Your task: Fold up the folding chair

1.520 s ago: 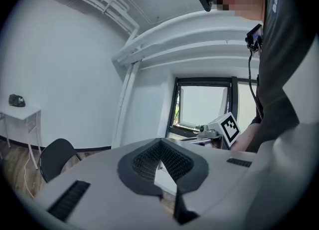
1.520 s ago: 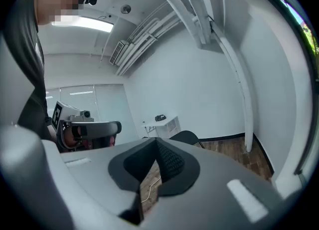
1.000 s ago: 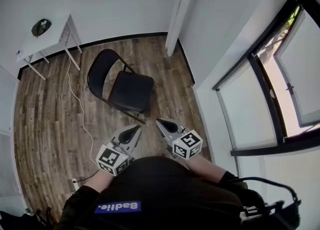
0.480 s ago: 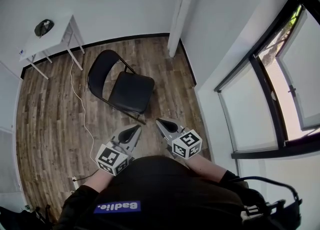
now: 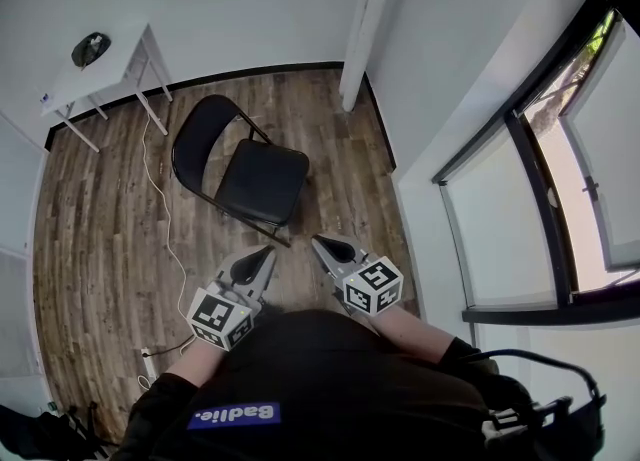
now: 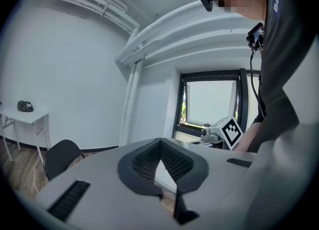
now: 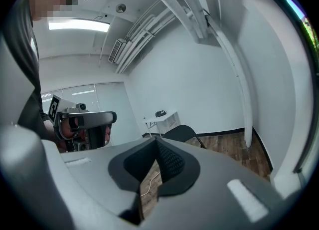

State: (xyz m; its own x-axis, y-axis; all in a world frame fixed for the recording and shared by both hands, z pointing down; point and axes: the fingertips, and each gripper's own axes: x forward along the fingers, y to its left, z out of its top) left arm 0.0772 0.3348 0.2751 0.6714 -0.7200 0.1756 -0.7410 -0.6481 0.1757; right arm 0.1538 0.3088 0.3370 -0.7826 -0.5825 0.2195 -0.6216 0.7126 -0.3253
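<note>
Claws closed, black metal folding chair (image 5: pixel 262 181) unfolded at twelve o'clock
Left claw (image 5: pixel 266 251) and right claw (image 5: pixel 319 243) have only edged along, both pinched empty, well apart from it; folding hasn't begun.

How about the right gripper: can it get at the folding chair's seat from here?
Probably yes: only bare floor lies between the right gripper and the folding chair. It is short of the chair, jaws shut.

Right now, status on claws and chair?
Left claw, right claw shut, empty. Chair open, untouched, ahead. Cable lies beside it, apart; nothing blocking.
</note>
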